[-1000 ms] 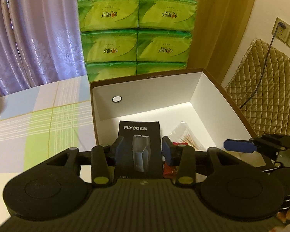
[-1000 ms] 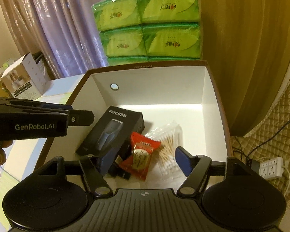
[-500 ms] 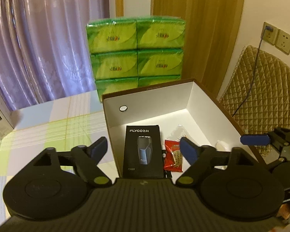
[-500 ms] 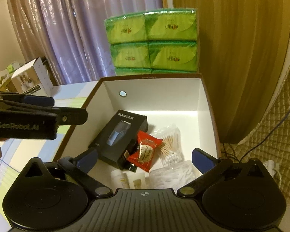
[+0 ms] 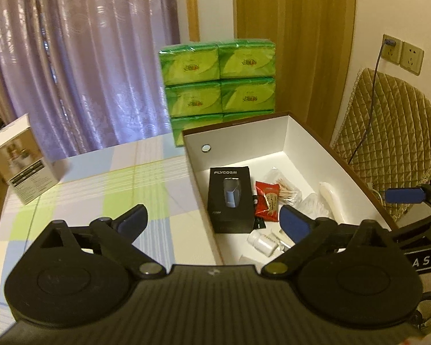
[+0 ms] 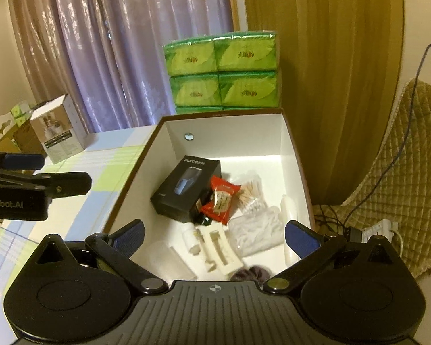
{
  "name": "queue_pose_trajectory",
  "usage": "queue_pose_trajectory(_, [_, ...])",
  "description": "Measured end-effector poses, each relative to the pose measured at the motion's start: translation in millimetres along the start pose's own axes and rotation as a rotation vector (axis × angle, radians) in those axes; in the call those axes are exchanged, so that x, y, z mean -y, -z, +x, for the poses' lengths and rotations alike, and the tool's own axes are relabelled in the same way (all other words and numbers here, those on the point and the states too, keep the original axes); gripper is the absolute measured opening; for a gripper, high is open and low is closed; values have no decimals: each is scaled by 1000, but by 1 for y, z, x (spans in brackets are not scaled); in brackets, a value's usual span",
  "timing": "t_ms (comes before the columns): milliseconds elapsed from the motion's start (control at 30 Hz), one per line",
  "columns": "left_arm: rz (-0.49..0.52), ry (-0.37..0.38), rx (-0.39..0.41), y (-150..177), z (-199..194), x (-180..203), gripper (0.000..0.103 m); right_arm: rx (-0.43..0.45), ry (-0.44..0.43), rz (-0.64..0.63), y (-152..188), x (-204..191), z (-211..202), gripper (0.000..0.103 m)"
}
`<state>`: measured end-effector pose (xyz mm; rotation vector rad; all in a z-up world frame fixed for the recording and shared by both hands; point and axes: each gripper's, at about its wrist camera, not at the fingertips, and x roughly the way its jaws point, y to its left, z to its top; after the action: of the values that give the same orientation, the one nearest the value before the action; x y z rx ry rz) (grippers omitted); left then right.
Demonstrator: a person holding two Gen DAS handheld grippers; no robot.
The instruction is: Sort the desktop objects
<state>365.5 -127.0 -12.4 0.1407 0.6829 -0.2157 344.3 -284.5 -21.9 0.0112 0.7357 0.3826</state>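
Both claws hang spread and empty above the near edge of the box (image 6: 297, 158): left claw (image 5: 212, 224), right claw (image 6: 214, 237). The black shaver carton (image 6: 186, 188) lies inside at twelve o'clock, the red snack packet (image 6: 221, 201) touching its right side, likely sorted there.

Tissue packs (image 5: 218, 84): bright green, yellow-green leaf print. Curtain (image 5: 80, 57): pale purple, shiny, faint woven motif. Tablecloth (image 5: 106, 184): checked in lime, light blue, white. Storage box (image 6: 284, 141): white inside, brown rim. Shaver box (image 6: 186, 188): black, blue-grey picture. Snack packet (image 6: 221, 198): red. Chair cover (image 5: 393, 132): tan, diamond-quilted.
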Motion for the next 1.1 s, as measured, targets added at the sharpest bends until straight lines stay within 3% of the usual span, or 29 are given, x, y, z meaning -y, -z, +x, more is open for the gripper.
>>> queue_pose_trajectory(167, [2, -45, 31, 14, -32, 3, 102, 4, 1, 2, 13, -9, -22, 101])
queue_pose_trajectory(433, [-36, -51, 22, 41, -75, 8, 102, 8, -5, -15, 38, -23, -58, 101])
queue_pose_trajectory(1100, [-84, -112, -35, 98, -134, 24, 102, 0, -1, -36, 82, -29, -111, 101])
